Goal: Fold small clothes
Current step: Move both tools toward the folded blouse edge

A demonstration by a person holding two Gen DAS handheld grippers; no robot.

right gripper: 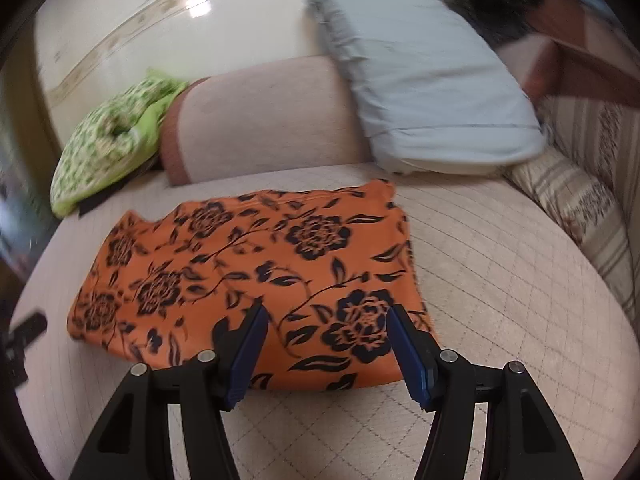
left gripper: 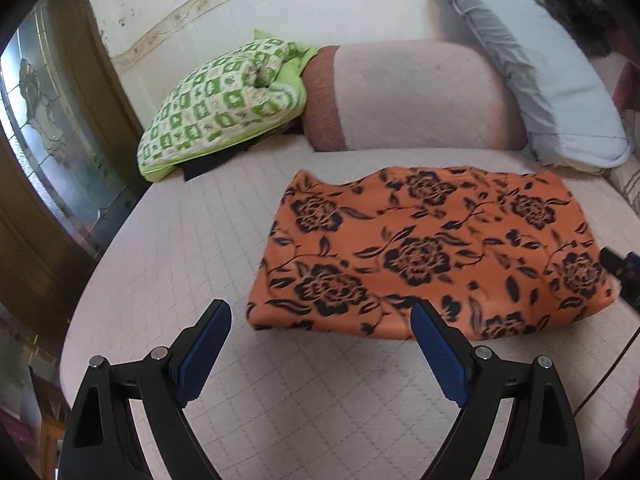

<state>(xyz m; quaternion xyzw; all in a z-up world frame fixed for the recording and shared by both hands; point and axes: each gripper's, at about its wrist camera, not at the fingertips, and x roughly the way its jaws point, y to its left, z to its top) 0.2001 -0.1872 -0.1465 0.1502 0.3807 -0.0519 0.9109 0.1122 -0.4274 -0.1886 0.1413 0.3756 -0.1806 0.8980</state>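
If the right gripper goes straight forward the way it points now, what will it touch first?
Most likely the orange flowered cloth on the bed. The right gripper is open and empty, and the cloth's near edge lies between its fingers; depth is hard to judge.

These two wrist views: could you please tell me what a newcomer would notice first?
The orange cloth with black flowers lies flat mid-bed on the pale quilted mattress. Behind it, a green-patterned pillow sits at the left and a grey-blue pillow leans at the right. Both claws, left and right, gape empty near its front edge.
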